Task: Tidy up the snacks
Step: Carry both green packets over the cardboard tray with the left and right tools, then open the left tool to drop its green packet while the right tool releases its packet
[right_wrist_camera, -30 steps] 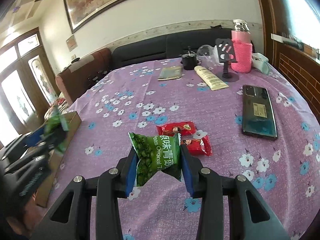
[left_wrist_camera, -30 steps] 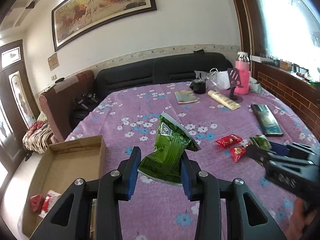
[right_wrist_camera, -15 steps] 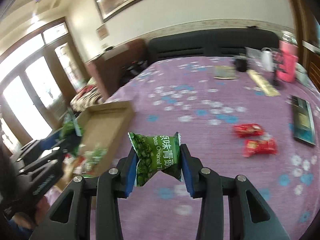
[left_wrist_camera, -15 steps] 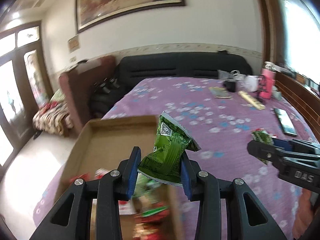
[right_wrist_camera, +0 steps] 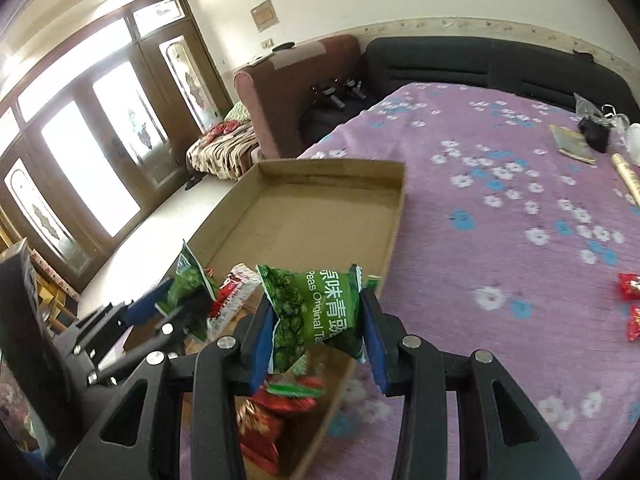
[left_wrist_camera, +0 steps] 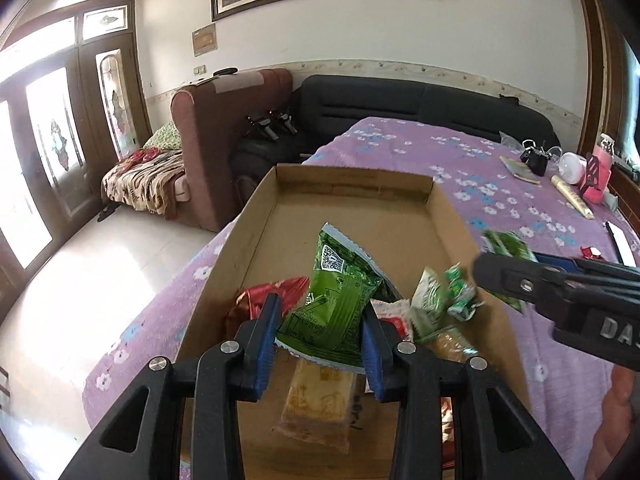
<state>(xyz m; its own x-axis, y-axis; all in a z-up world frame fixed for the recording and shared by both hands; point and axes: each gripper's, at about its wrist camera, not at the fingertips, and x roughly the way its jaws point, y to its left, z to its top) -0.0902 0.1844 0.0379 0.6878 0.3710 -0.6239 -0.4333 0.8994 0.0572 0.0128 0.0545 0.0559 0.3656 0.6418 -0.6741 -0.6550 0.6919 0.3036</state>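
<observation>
The left gripper [left_wrist_camera: 320, 340] has its two blue-padded fingers [left_wrist_camera: 266, 336] closed on a green snack packet [left_wrist_camera: 336, 300], which stands crumpled between them with its printed code square facing up. This packet hangs above the near part of a shallow cardboard box [left_wrist_camera: 256, 216] that lies at the edge of the purple flowered tabletop [left_wrist_camera: 500, 184]. Inside the box, at its near end, there are already several snacks: a red wrapper [left_wrist_camera: 260, 300] to the left, a tan biscuit pack [left_wrist_camera: 316, 400] below the fingers, and some pale green and white packets [left_wrist_camera: 432, 304] to the right; the far half of the box floor is bare. The right gripper [right_wrist_camera: 318, 344] is also closed, and it pinches a green pea packet [right_wrist_camera: 312, 312] with white letters across its front. This one is held over the box's right wall [right_wrist_camera: 394, 216], near the close corner, and red wrappers [right_wrist_camera: 260, 424] in the box show under the fingers. In the right wrist view the left gripper appears at the left side with its green packet, blurred. Further out on the tabletop lie two red snack packets [right_wrist_camera: 630, 304], well apart from the box.
</observation>
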